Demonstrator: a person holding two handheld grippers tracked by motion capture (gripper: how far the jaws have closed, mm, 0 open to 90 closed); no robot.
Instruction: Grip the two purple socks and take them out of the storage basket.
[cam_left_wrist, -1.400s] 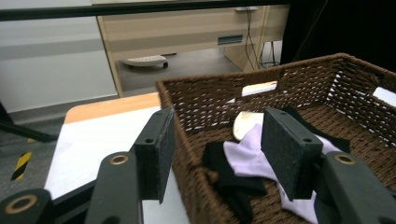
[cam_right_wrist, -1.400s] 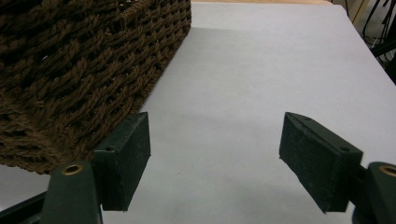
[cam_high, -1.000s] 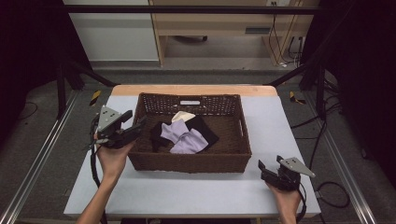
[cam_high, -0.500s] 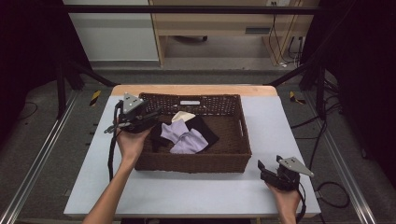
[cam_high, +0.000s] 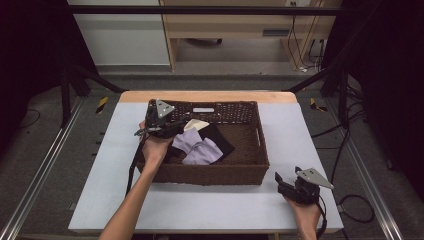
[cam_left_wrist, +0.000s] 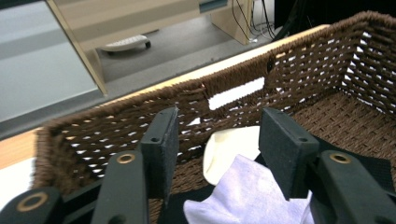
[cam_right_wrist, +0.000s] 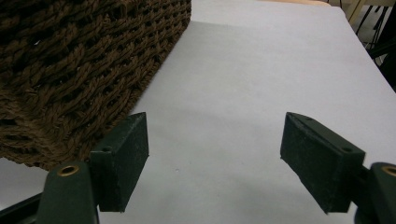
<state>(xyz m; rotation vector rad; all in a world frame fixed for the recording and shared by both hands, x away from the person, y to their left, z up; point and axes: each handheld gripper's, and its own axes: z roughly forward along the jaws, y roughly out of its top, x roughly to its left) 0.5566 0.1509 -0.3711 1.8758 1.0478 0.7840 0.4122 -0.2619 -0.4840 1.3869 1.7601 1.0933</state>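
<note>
A brown woven basket (cam_high: 260, 137) stands on the white table top (cam_high: 292, 125). Inside it lie a lilac cloth (cam_high: 199, 149), a black cloth (cam_high: 221, 141) and a cream piece (cam_high: 196, 123). My left gripper (cam_high: 176, 131) hangs over the basket's left end, jaws open, nothing between them. In the left gripper view the left gripper (cam_left_wrist: 219, 128) points at the basket's far wall (cam_left_wrist: 303, 70), with the cream piece (cam_left_wrist: 231, 144) and lilac cloth (cam_left_wrist: 247, 193) just below its jaws. My right gripper (cam_high: 281, 181) rests open at the basket's near right corner; the right gripper (cam_right_wrist: 215, 140) is empty above the table, beside the basket (cam_right_wrist: 70, 56).
Bare table surface (cam_right_wrist: 261, 70) stretches right of and in front of the basket. The right half of the basket floor (cam_high: 242, 145) holds nothing. A wooden cabinet (cam_high: 225, 30) stands on the floor beyond the table, and cables (cam_high: 350, 202) trail off at the right.
My left hand has travelled from the table left of the basket rightward over the basket's rim and dipped toward the clothes. The right gripper has stayed put.
</note>
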